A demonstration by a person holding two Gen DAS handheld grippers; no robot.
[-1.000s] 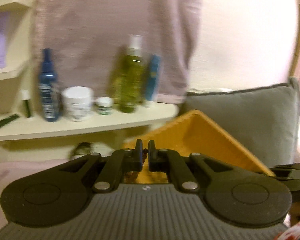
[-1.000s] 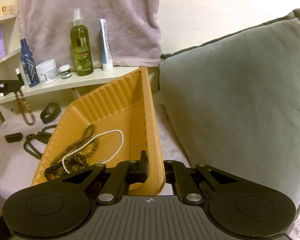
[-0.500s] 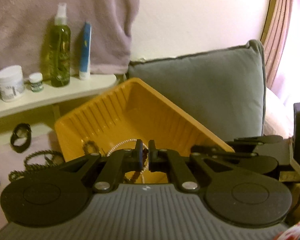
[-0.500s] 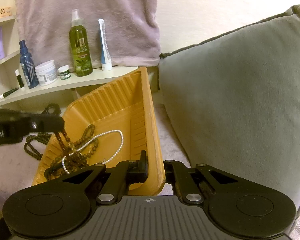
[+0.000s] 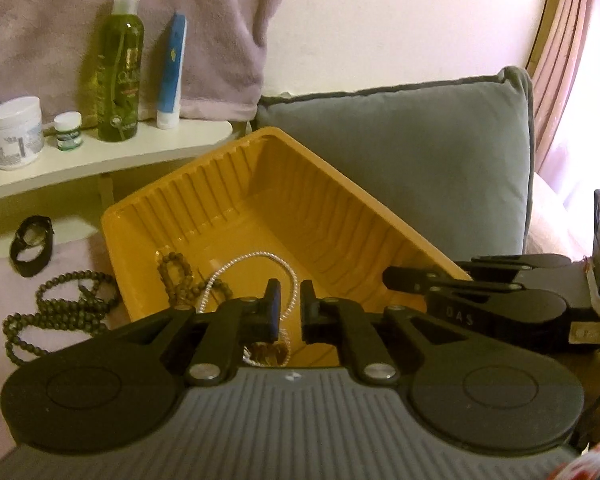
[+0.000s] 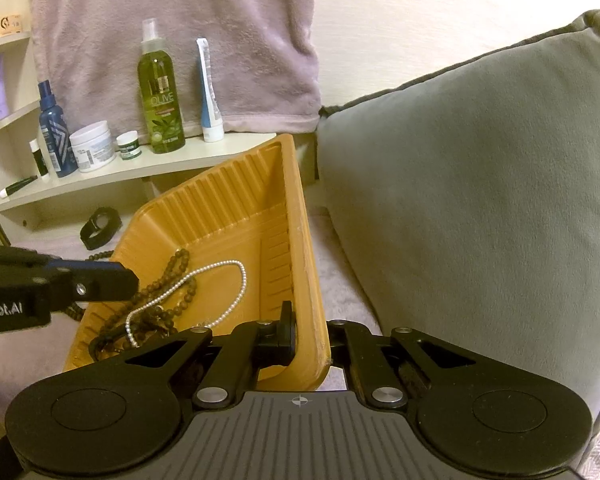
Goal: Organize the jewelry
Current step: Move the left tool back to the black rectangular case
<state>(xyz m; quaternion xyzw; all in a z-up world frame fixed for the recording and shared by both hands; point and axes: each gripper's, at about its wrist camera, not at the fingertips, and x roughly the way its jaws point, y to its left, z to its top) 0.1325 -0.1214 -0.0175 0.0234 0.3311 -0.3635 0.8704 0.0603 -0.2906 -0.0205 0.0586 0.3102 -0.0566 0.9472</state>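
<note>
Right wrist view: tray held while beads are let go

Right gripper [image 6: 309, 330] fingers clamp the yellow tray's [image 6: 236, 200] near rim. Left gripper [image 5: 288, 312] fingers are parting, nothing pressed between them, over necklaces [image 6: 172, 296] in the tray. Risk: slipping rim spills them; dark beads [image 5: 60, 308] remain on the bed.

1. The ribbed tray [image 6: 236, 216] is mustard yellow.
2. In it lie a white pearl necklace [image 6: 220, 276] and dark brown bead strings [image 6: 172, 280].
3. The cushion [image 6: 480, 200] at right is plain grey.
4. The far hanging towel [image 6: 172, 28] is dusty mauve.
5. The spray bottle [image 6: 161, 96] is olive green; the tube [image 6: 209, 92] beside it is blue and white.
6. At left, the bottle [image 6: 54, 136] is dark blue with pale chevrons.
</note>
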